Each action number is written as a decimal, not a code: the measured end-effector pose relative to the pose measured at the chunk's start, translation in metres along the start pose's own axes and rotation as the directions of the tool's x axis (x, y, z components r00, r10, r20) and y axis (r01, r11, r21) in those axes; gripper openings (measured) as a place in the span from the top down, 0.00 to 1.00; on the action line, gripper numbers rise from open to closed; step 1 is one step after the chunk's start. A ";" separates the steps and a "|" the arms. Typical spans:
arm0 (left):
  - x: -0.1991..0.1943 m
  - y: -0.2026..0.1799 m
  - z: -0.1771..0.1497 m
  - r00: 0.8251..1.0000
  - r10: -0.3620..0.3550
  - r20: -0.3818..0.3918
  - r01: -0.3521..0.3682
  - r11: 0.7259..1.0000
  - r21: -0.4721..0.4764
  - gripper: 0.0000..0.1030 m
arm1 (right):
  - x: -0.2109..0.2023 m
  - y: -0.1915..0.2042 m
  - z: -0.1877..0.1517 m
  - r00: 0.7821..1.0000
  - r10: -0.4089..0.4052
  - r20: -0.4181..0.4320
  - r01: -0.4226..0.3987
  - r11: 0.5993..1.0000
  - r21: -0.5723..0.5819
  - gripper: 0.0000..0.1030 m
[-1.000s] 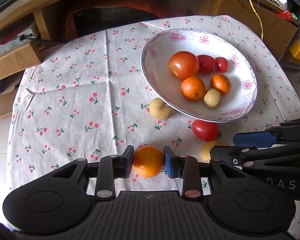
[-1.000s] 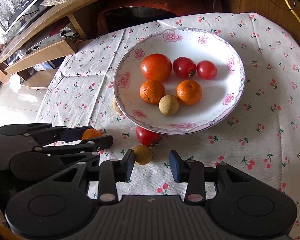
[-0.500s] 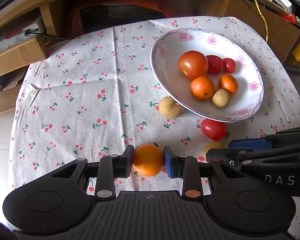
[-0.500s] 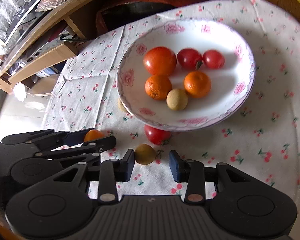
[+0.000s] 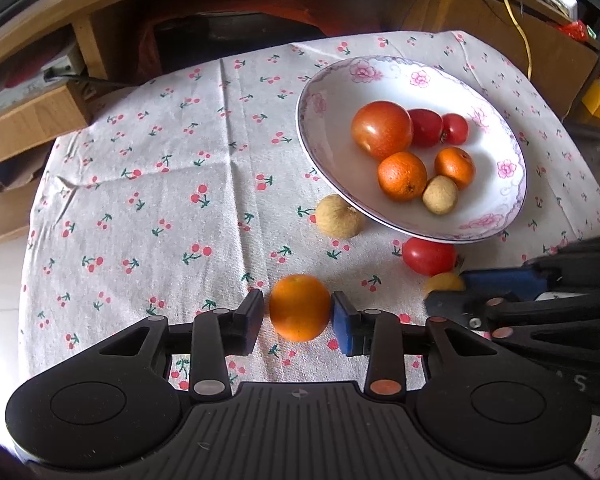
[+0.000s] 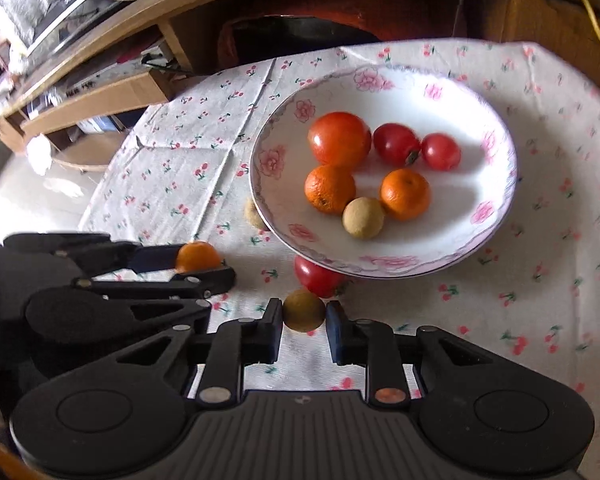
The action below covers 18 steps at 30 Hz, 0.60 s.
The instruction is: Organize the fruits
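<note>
Left gripper (image 5: 298, 318): my jaws sit either side of a small round orange mandarin (image 5: 299, 307), pads touching or nearly so; I cannot tell whether the grasp is firm. The mandarin is at the near part of the cherry-print white tablecloth (image 5: 160, 200).

Right gripper (image 6: 303, 322): jaws bracket a small yellowish-brown round fruit (image 6: 303, 315), slim gaps on both sides, not clenched. Just behind it, a red tomato (image 6: 318, 278) lies partly under the rim of the white, pink-flowered shallow bowl (image 6: 488, 216).

In the bowl: one large orange-red tomato (image 6: 339, 138), two small red tomatoes, two mandarins, one tan round fruit (image 6: 363, 217). Another tan fruit (image 5: 337, 216) rests on the cloth against the bowl's left edge.
</note>
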State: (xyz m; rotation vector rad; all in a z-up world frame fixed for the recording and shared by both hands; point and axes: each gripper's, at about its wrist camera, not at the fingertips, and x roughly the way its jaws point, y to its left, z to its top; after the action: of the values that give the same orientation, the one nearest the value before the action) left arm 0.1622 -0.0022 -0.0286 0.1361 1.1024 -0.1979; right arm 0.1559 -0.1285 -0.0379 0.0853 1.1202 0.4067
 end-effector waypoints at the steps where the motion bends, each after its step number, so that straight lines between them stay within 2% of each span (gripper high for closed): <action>1: 0.000 -0.001 0.000 1.000 0.001 0.001 -0.001 1.000 0.001 0.58 | -0.002 0.000 -0.001 1.000 -0.010 0.004 0.010 1.000 -0.008 0.76; 3: 0.000 0.000 0.001 1.000 -0.001 0.001 0.001 1.000 -0.002 0.61 | -0.007 -0.002 -0.003 1.000 -0.025 0.012 0.025 1.000 -0.016 0.76; 12: -0.002 -0.005 -0.002 1.000 -0.002 -0.002 0.002 1.000 0.029 0.62 | -0.023 -0.004 -0.016 0.997 -0.063 0.032 0.064 0.998 -0.025 0.76; 18: -0.009 -0.011 -0.012 1.000 -0.014 -0.018 0.016 0.997 0.081 0.62 | -0.029 -0.007 -0.029 0.996 -0.093 0.013 0.093 0.995 -0.030 0.76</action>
State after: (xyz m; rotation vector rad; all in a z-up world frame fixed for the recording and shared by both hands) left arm 0.1455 -0.0102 -0.0257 0.2021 1.1132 -0.2553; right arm 0.1216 -0.1498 -0.0274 0.0079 1.1018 0.3396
